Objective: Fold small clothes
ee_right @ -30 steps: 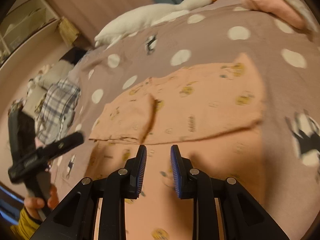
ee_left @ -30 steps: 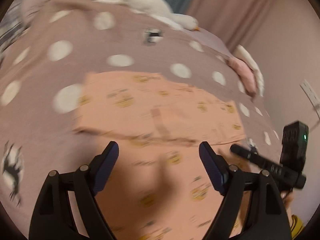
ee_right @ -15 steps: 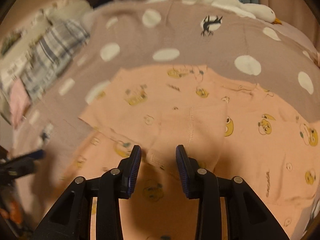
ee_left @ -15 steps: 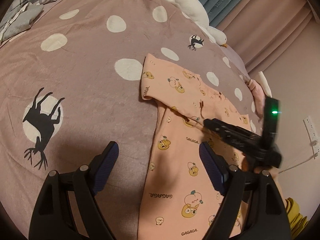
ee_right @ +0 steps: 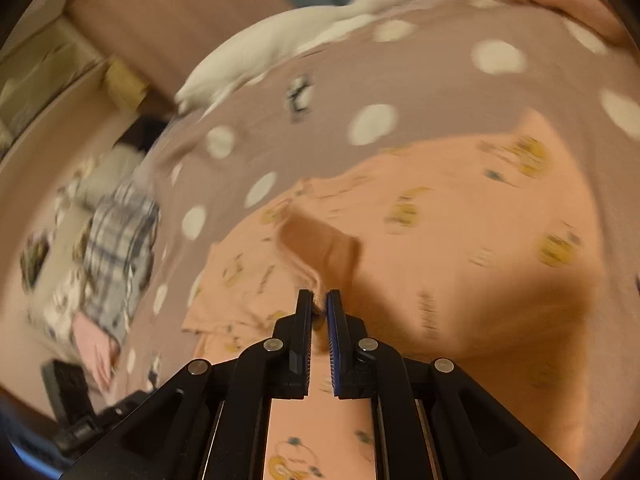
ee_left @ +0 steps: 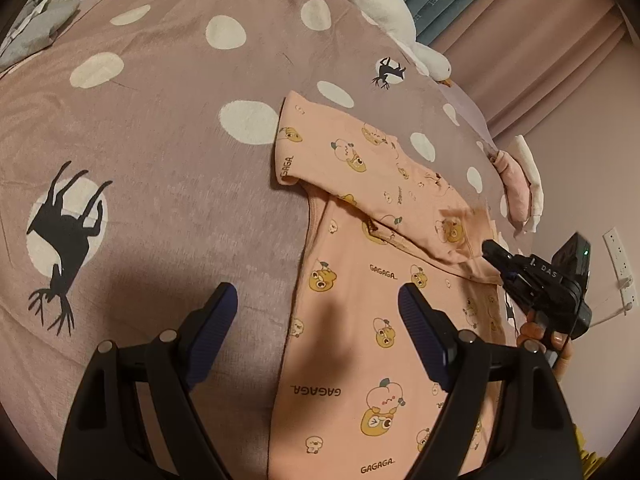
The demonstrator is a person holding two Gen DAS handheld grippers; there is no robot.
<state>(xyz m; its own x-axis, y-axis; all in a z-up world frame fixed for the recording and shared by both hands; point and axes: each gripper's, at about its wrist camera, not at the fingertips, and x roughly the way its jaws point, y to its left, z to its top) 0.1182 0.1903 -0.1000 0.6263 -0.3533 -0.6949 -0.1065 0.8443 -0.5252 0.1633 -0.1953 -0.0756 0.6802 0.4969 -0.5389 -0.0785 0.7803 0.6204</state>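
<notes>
A small peach garment (ee_left: 384,280) with cartoon prints and "GAGAGA" lettering lies on the bed, its top part folded across. My left gripper (ee_left: 318,312) is open and empty, hovering over the garment's left edge. My right gripper (ee_right: 319,300) is shut on a fold of the garment (ee_right: 460,248) near its sleeve. In the left wrist view the right gripper (ee_left: 490,250) shows at the right, its tip pinching the folded edge.
The bed has a mauve blanket (ee_left: 160,160) with white dots and deer prints. A white goose plush (ee_left: 384,4) lies at the far edge, pink and white folded cloth (ee_left: 520,184) at the right. A plaid cloth pile (ee_right: 116,248) lies at the bed's left.
My right gripper has closed from open onto the garment's folded edge. My left gripper has stayed open and drifted slightly closer over the left edge.
</notes>
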